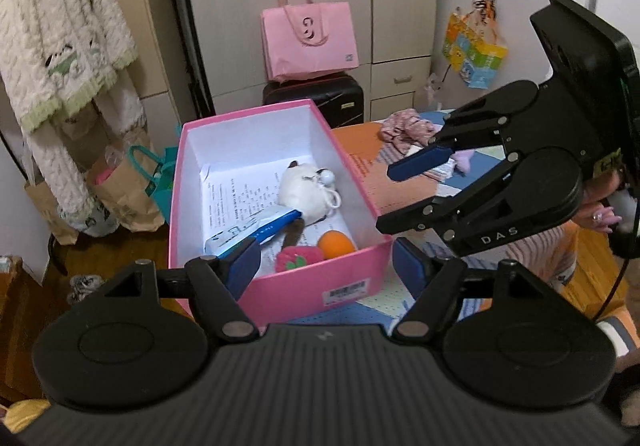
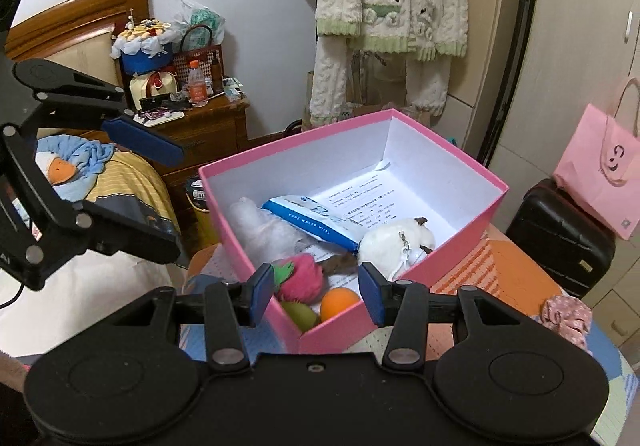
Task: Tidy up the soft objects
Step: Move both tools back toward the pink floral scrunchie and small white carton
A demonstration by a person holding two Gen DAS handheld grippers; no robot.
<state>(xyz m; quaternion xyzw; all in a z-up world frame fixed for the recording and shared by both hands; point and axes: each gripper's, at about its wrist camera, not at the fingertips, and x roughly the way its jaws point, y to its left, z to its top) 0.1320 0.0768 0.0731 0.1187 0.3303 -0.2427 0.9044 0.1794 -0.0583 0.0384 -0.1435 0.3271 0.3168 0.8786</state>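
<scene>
Pink box [image 1: 320, 278] sits at the bed's near edge, holding plush toy [image 1: 304, 186], wipes pack [image 2: 316, 220], balls. Both hand-held grippers, left [image 1: 322, 260] and right [image 2: 316, 292], stand apart, empty. Between placements; next likely needs floral cloth [image 2: 568, 316] fetched.

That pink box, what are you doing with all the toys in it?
A person is tidying soft things with a gripper in each hand. The pink box sits on the bed and already holds a white plush, a pink plush, an orange ball, a green toy and a wipes pack. The left gripper and right gripper both hover open and empty by the box. A floral scrunchie lies outside it on the bed.
</scene>
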